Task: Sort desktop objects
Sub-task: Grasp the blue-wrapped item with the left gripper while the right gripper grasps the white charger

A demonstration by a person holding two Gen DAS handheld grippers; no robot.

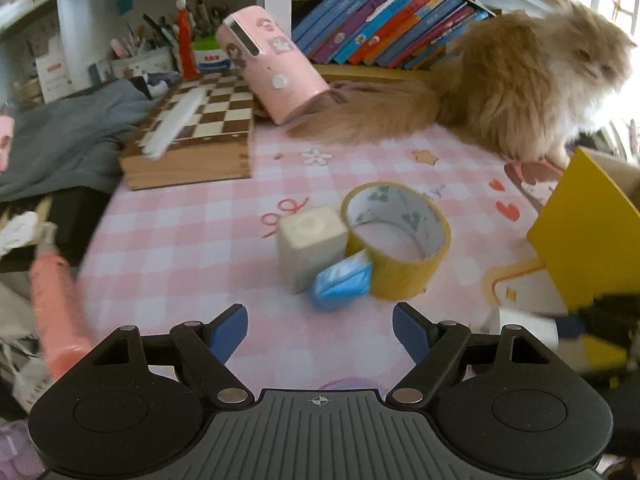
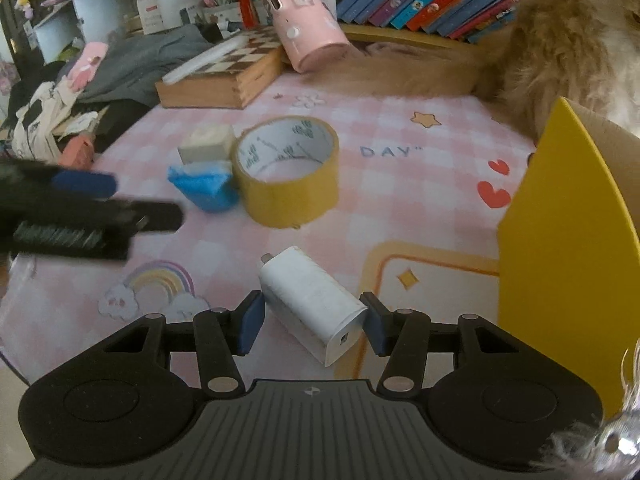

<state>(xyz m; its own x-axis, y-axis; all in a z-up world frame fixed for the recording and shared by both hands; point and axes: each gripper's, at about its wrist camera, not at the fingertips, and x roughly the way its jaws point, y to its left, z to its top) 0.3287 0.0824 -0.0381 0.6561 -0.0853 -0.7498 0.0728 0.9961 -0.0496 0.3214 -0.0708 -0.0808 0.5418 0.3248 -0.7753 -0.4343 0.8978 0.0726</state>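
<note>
Right wrist view puts the white charger (image 2: 310,304) at lower centre, lying slantwise on the pink checked surface (image 2: 400,200) between the blue pads of my right hand-held gripper (image 2: 312,326). Its jaws are narrow around the charger; the right pad looks to touch the near end by the port, while I see a thin gap at the left pad (image 2: 250,326), so I judge the grip not yet firm. To do this step well I would square the pads against the charger's long flat sides before closing fully, since a slanted bite on one corner could spin it out. The yellow box (image 2: 560,248) stands at the right edge of the frame, near, and I take it for the bin; the lift should clear its rim.

In the left wrist view, my left hand-held gripper (image 1: 320,330) hangs wide and empty at lower centre. Ahead of it, mid-frame, sit a tape roll (image 1: 400,240), a white block (image 1: 310,248) and a blue packet (image 1: 342,284), all touching. I would keep the left one clear of the right's path. A cat (image 1: 540,88) sits at upper right, close to the box, so I would move slowly there.
</note>
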